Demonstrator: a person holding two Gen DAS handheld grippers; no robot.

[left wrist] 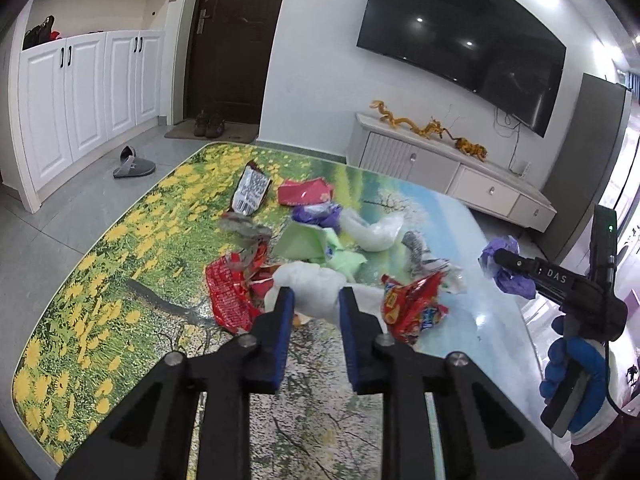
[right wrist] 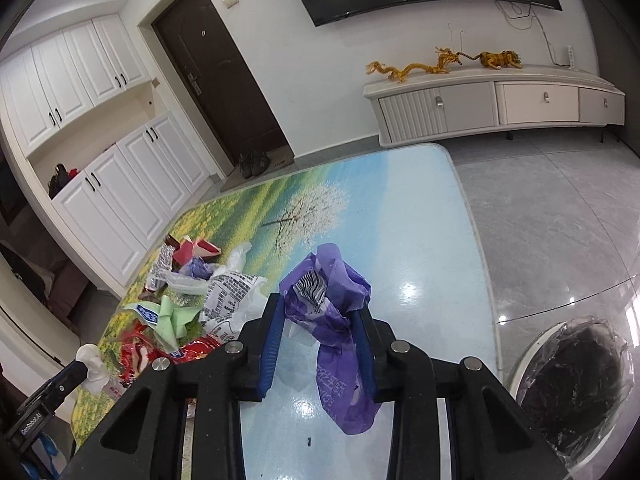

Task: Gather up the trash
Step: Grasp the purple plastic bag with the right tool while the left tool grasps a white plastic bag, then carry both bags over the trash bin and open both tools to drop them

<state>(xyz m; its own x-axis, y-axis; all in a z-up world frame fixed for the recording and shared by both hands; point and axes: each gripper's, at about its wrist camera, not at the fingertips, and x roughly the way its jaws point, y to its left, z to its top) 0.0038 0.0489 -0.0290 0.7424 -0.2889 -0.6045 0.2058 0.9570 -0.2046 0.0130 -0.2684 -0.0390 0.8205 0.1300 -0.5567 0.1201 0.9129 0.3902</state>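
Observation:
A pile of trash lies on the printed table mat [left wrist: 100, 280]: red snack wrappers [left wrist: 230, 296], a green paper [left wrist: 308, 244], a clear plastic bag [left wrist: 376, 232] and a barcode wrapper [left wrist: 252, 192]. My left gripper [left wrist: 316, 300] is shut on a crumpled white tissue [left wrist: 316, 284], also seen in the right wrist view [right wrist: 94, 364]. My right gripper [right wrist: 320, 320] is shut on a purple plastic bag [right wrist: 336, 344] and holds it above the table's blue end; it shows in the left wrist view [left wrist: 508, 268].
A bin lined with a black bag [right wrist: 576, 384] stands on the floor right of the table. A TV cabinet [right wrist: 500, 100] lines the far wall. White cupboards [left wrist: 80, 100], a dark door [left wrist: 236, 40] and a grey slipper [left wrist: 134, 164] are at left.

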